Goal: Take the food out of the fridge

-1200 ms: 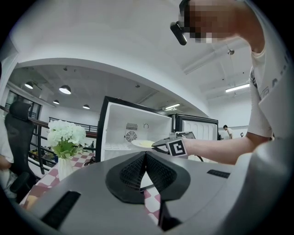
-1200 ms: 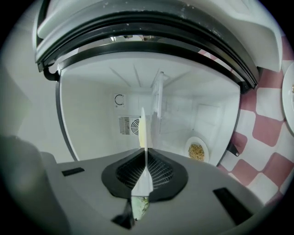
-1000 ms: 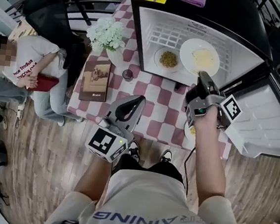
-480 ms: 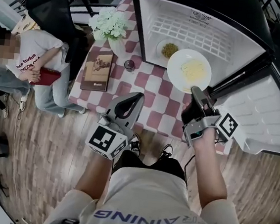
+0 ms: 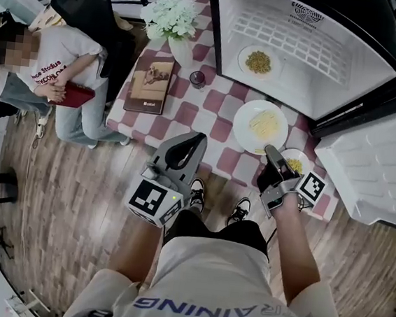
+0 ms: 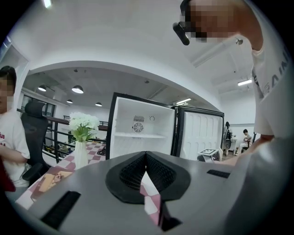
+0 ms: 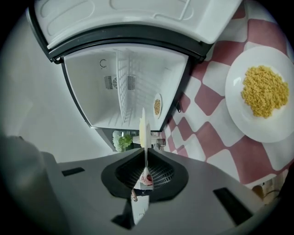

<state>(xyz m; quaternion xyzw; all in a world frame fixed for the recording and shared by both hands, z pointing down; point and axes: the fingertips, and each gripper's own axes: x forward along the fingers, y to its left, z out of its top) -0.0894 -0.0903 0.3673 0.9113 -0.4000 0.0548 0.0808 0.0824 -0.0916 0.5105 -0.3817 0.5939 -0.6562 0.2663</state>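
Note:
My right gripper is shut on the near rim of a white plate of pale yellow food, which is out of the fridge and over the checked table. In the right gripper view that plate shows edge-on between the jaws of my right gripper. A second white plate of yellow grains lies on the table just right of it. A small plate of brownish food still sits inside the open fridge. My left gripper is shut and empty by the table's near edge.
The fridge door hangs open at the right. A book, a small glass and a vase of white flowers stand on the table's left part. A person sits at the left.
My right gripper drew the yellow-food plate out of the fridge and down toward the table's near edge, beside the other plate. The left gripper shifted only slightly.

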